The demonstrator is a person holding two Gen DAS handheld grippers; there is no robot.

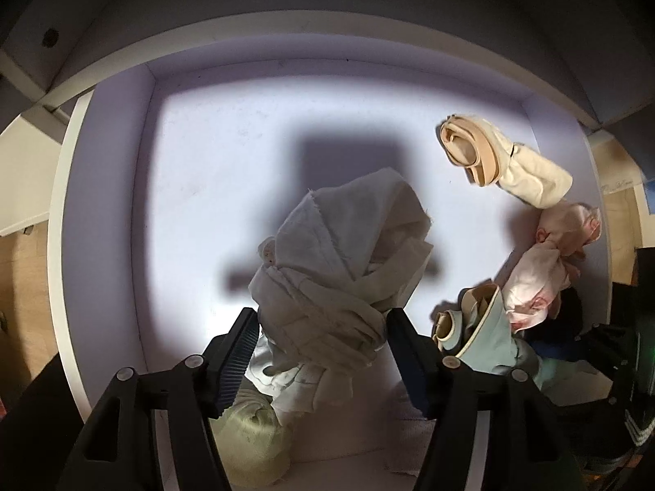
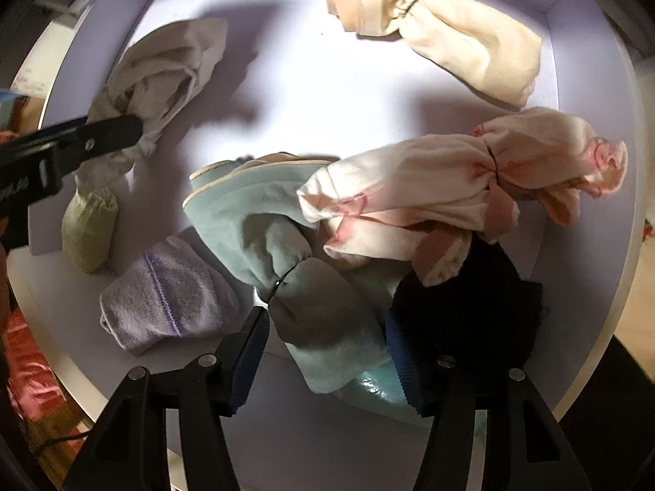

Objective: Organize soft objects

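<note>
White drawer (image 1: 123,131), walls raised on all sides. Grey-white cloth bundle (image 1: 339,262) near drawer's centre — clenched between left gripper (image 1: 323,347) pads. Mint-green bundle (image 2: 294,245) toward right wall, between right gripper (image 2: 327,352) fingers — grip not determinable. Cream bundle (image 2: 462,45) at back right corner.

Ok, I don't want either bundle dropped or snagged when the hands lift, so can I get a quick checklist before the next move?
1. Left gripper around the grey-white bundle: ok, cloth fills the gap between its jaws.
2. Pads really pressing that bundle: cannot tell.
3. Right gripper around the mint bundle: ok.
4. Mint bundle free to lift: not ok, the pink-and-white bundle lies across it.
5. Bare drawer floor to set things down: ok.
</note>
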